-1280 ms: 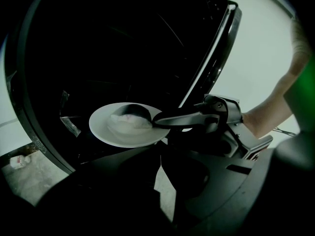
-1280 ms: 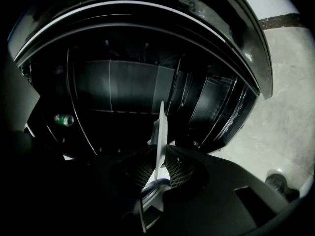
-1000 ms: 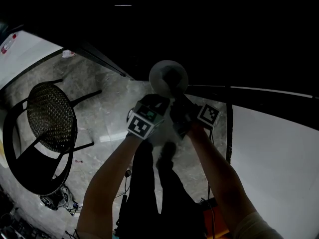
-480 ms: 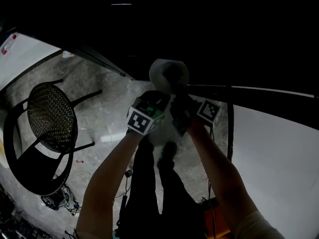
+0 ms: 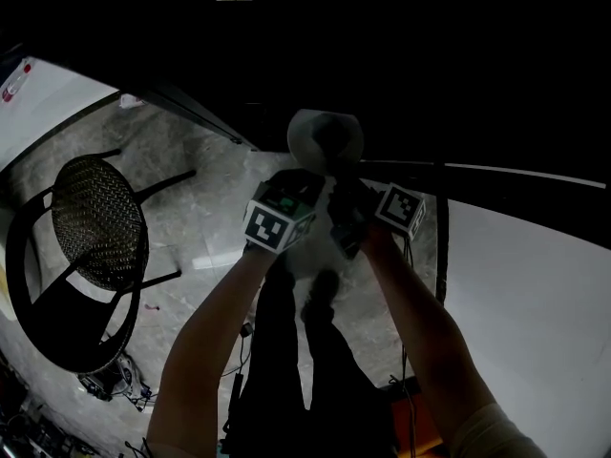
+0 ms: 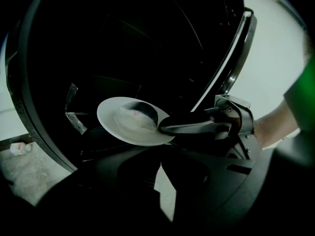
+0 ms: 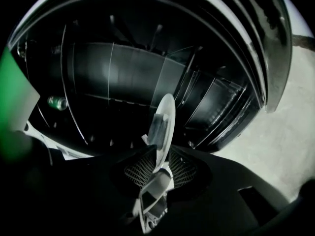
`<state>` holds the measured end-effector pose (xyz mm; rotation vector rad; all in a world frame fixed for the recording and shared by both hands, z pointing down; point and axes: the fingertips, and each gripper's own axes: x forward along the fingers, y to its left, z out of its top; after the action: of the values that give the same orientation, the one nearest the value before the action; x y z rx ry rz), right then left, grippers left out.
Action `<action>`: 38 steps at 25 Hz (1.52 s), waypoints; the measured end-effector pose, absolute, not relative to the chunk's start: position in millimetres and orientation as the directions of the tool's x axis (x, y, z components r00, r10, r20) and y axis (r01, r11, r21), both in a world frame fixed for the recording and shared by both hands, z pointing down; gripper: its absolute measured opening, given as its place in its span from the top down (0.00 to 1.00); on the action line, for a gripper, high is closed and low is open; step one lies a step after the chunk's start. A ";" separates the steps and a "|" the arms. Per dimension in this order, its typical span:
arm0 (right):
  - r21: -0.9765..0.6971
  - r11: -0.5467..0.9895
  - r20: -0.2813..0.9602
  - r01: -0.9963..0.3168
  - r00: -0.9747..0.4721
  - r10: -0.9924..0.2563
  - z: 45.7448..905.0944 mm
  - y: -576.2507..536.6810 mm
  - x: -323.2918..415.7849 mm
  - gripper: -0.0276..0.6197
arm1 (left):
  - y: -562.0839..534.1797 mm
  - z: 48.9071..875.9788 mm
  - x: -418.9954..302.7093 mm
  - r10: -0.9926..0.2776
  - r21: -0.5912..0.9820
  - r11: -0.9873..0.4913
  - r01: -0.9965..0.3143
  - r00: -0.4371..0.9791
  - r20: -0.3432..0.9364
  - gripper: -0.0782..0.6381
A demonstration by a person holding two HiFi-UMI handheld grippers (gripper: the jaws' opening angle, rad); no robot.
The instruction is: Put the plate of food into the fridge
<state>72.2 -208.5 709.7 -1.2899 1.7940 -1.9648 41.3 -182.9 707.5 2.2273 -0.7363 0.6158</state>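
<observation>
While the right gripper [image 7: 158,154] has its fingers clamped on the near rim of the white plate [image 7: 165,117], we see that plate edge-on, reaching straight out beyond them, with the dark shelves of the open fridge [image 7: 123,73] just past its far rim. From the left gripper [image 6: 158,157], the plate sits ahead of and above its fingers, held level, with pale food [image 6: 134,119] heaped on it. Those left fingers appear to meet at their tips with nothing between them, though the view is dim enough that we would not swear to it.
</observation>
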 end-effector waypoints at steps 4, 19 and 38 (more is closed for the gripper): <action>-0.902 -0.199 0.416 -0.382 -0.652 -0.634 705.2 -209.3 64.7 0.84 | -185.8 711.5 41.9 -0.332 0.478 -0.565 -0.673 0.715 0.615 0.88; -0.879 -0.212 0.462 -0.427 -0.652 -0.602 712.2 -196.6 76.7 0.78 | -195.2 721.7 41.7 -0.334 0.459 -0.557 -0.692 0.693 0.639 0.88; -0.869 -0.197 0.485 -0.455 -0.699 -0.526 711.8 -164.3 78.9 0.80 | -208.4 722.6 42.0 -0.338 0.432 -0.559 -0.708 0.670 0.661 0.88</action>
<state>78.9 -164.3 711.8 -1.1960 1.9562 -2.0692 42.0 -208.4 722.6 2.1804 -0.8022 0.6783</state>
